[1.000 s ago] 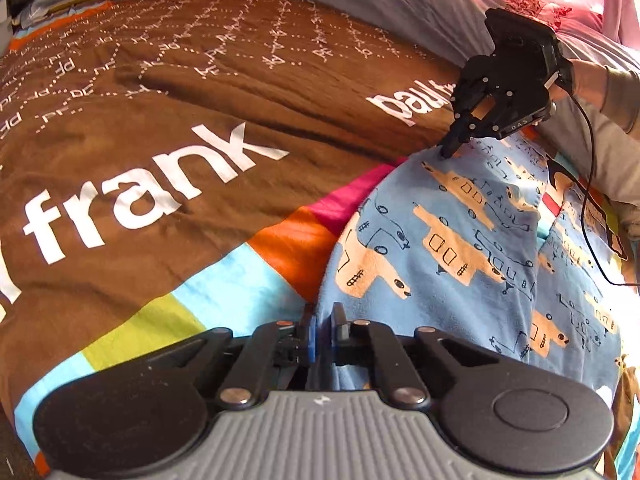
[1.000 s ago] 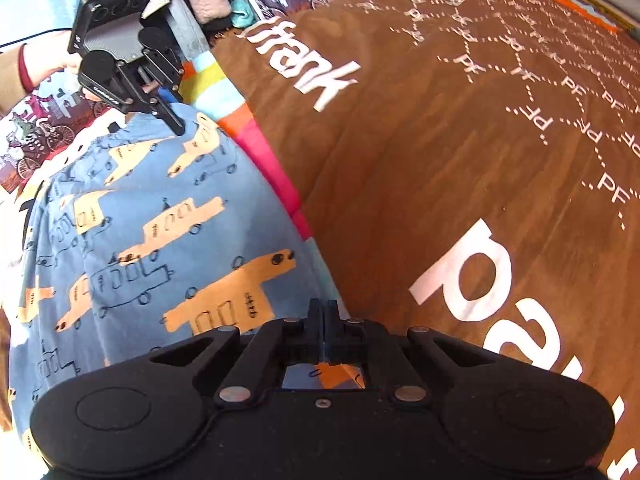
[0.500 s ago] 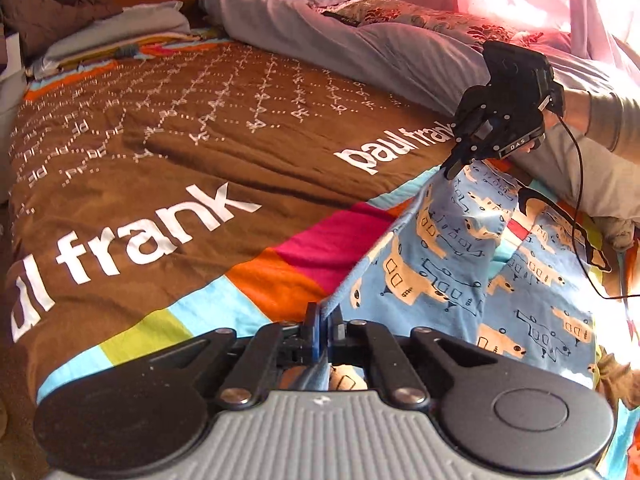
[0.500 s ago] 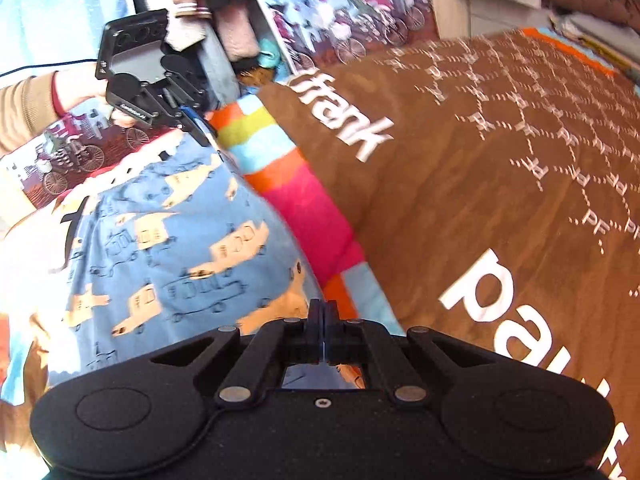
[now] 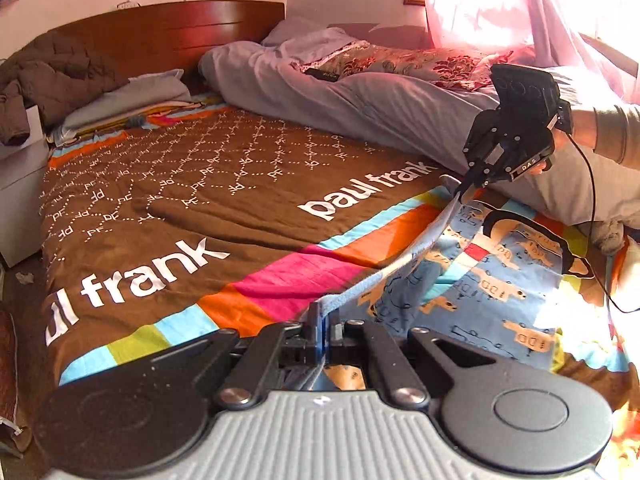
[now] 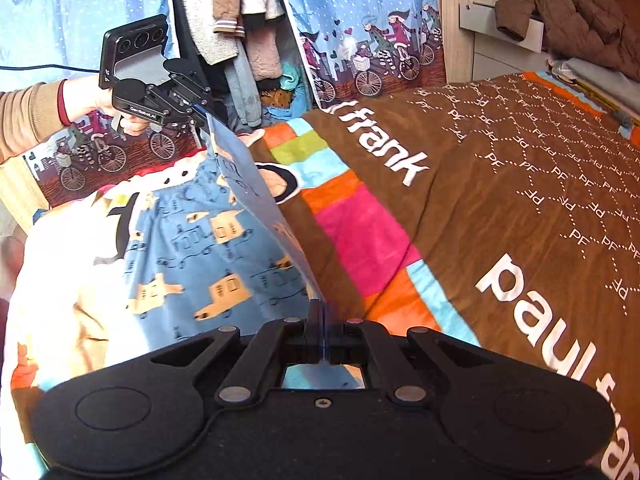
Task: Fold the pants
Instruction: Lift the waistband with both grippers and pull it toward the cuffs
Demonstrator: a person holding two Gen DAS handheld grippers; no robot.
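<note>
The pants [image 5: 472, 280] are light blue with tan vehicle prints and lie on the bed's near right part. My left gripper [image 5: 322, 318] is shut on one end of their near edge. My right gripper [image 6: 320, 308] is shut on the other end; it shows in the left wrist view [image 5: 464, 192] at the far right. The held edge is lifted and stretched taut between the two grippers, above the rest of the pants [image 6: 192, 248]. The left gripper also shows in the right wrist view [image 6: 202, 110].
The brown "paul frank" bedspread [image 5: 192, 200] with coloured stripes covers the bed. A grey duvet [image 5: 360, 96] is bunched at the back right. A wooden headboard [image 5: 168, 36] stands behind. Hanging clothes and a blue curtain [image 6: 360, 20] stand past the bed's edge.
Both grippers have risen, lifting the pants' edge off the bed and pulling it taut between them. Both stay shut on the fabric.
</note>
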